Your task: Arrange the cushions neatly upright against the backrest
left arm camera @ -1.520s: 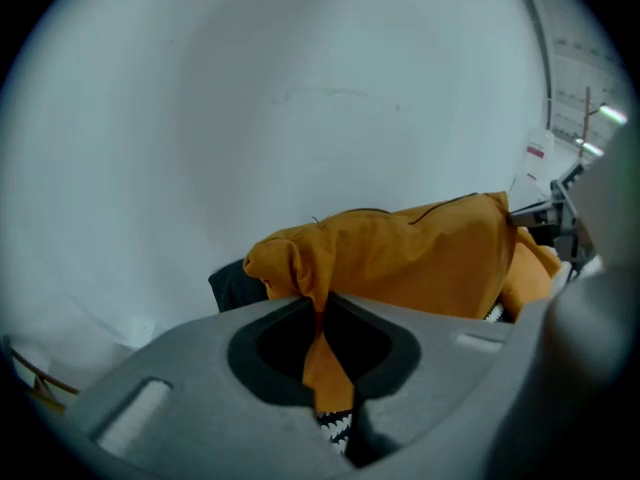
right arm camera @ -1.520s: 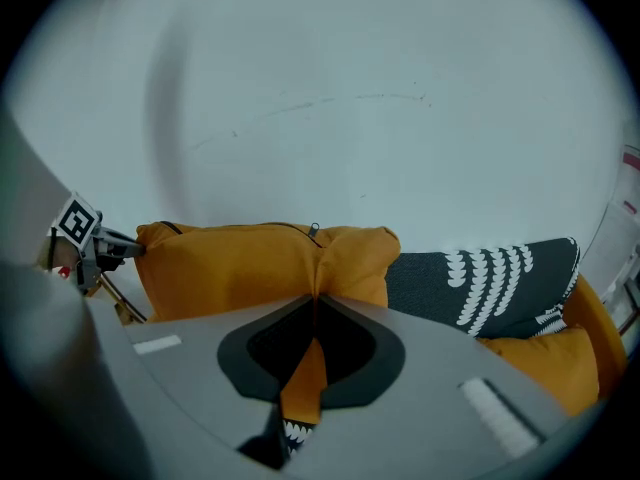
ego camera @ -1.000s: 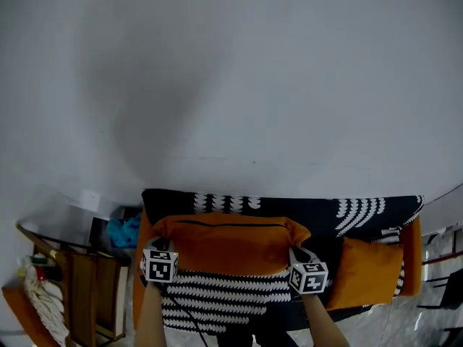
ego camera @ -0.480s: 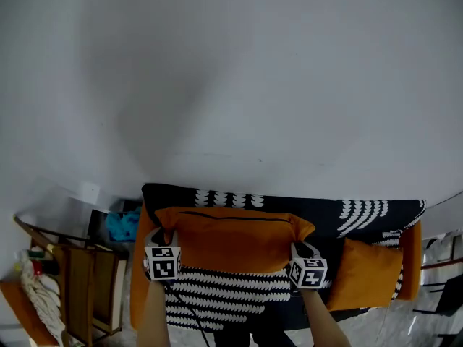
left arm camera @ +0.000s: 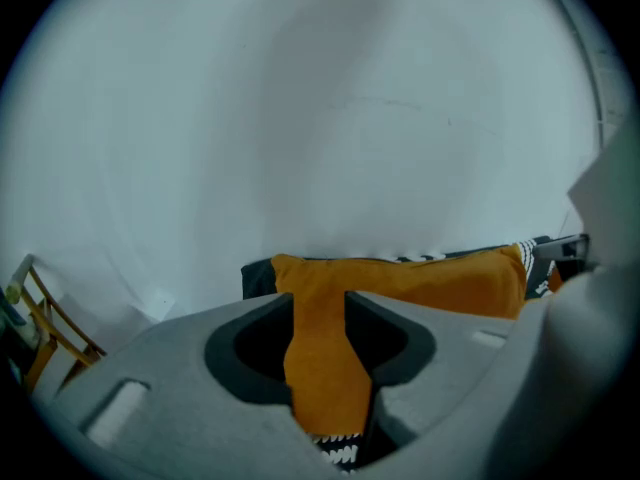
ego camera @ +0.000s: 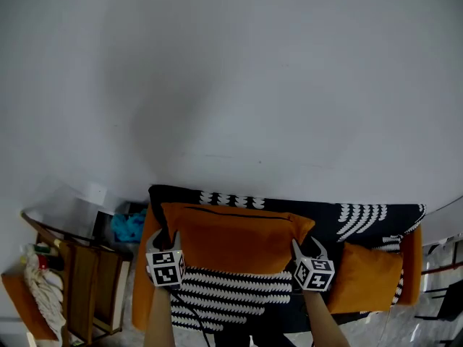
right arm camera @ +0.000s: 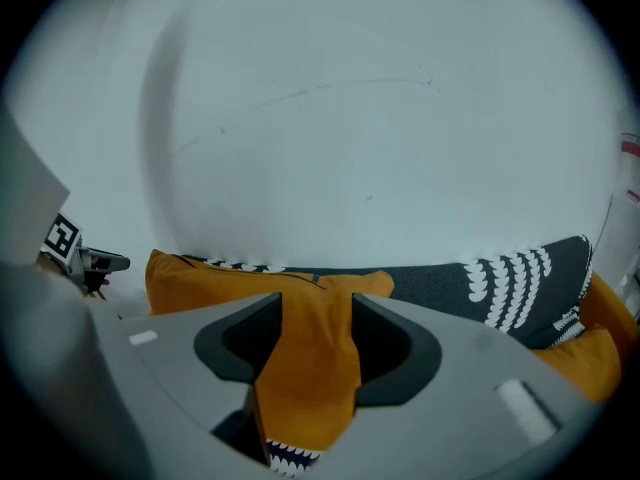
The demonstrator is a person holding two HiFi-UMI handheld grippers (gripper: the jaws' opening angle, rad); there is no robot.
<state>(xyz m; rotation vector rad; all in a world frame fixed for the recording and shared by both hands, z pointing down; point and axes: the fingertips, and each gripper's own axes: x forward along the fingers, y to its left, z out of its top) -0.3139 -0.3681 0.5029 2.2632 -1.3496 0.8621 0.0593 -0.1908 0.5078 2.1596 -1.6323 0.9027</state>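
A long orange cushion (ego camera: 231, 230) stands upright against the backrest (ego camera: 347, 215) of a sofa with a black-and-white patterned cover (ego camera: 217, 295). My left gripper (ego camera: 166, 241) is at the cushion's lower left corner, my right gripper (ego camera: 307, 246) at its lower right corner. Both pairs of jaws have just been opening. In the left gripper view, the cushion (left arm camera: 420, 278) sends a loose flap of fabric through the left gripper (left arm camera: 318, 338). In the right gripper view, the cushion (right arm camera: 220, 273) hangs the same way in the right gripper (right arm camera: 305, 358). A smaller orange cushion (ego camera: 369, 277) leans at the sofa's right end.
A bare white wall (ego camera: 231, 85) rises behind the sofa. Left of the sofa stand a wooden rack (ego camera: 79, 288) and something blue (ego camera: 124, 228). The sofa's orange arm (ego camera: 141, 280) is beside my left gripper.
The long cushion has been lifted and now sits higher and flatter against the backrest. Both grippers rose a little with it, and their jaws stand wider.
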